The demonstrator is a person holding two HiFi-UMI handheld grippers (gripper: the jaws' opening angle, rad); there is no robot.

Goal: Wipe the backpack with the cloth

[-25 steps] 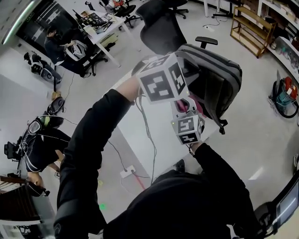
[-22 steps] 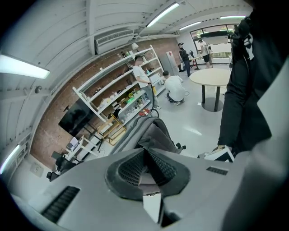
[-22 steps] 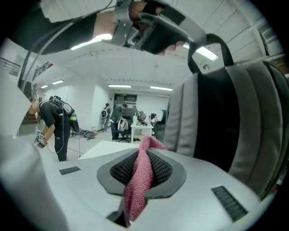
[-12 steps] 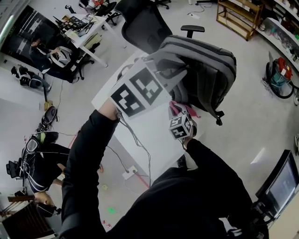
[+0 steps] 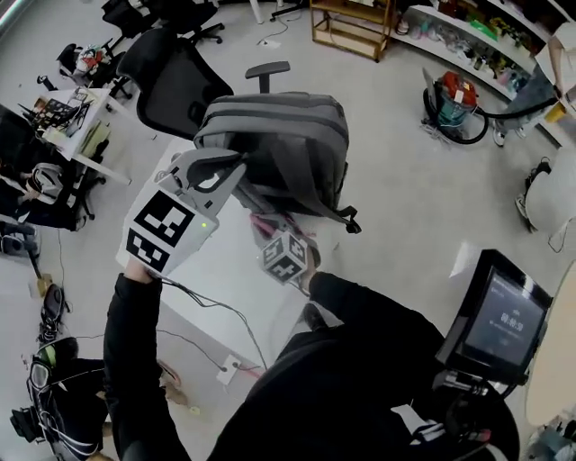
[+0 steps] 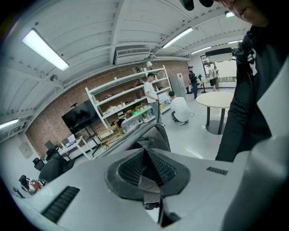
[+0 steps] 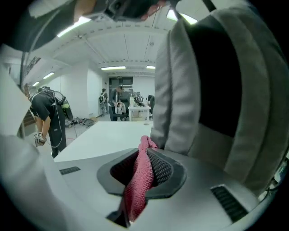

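Note:
A grey backpack (image 5: 288, 149) stands upright on the white table (image 5: 216, 270). My left gripper (image 5: 236, 169) is at its left side, shut on a grey strap of the backpack (image 6: 151, 135); the strap fabric sits pinched in the left gripper (image 6: 146, 173). The right gripper (image 5: 270, 236) is low in front of the backpack, shut on a pink-red cloth (image 5: 264, 223). In the right gripper view the cloth (image 7: 139, 180) hangs out of the right gripper (image 7: 143, 151), close beside the backpack (image 7: 212, 90).
A black office chair (image 5: 175, 81) stands behind the table. A wooden shelf (image 5: 351, 22) and a vacuum cleaner (image 5: 454, 94) are further back. A monitor (image 5: 504, 315) is at the right. A cable (image 5: 216, 308) crosses the table. People sit at a desk (image 5: 63, 126) on the left.
The right gripper has come down with the cloth to the backpack's lower front. The left gripper has rolled while keeping its hold. The head view has swung, so the backpack sits more central.

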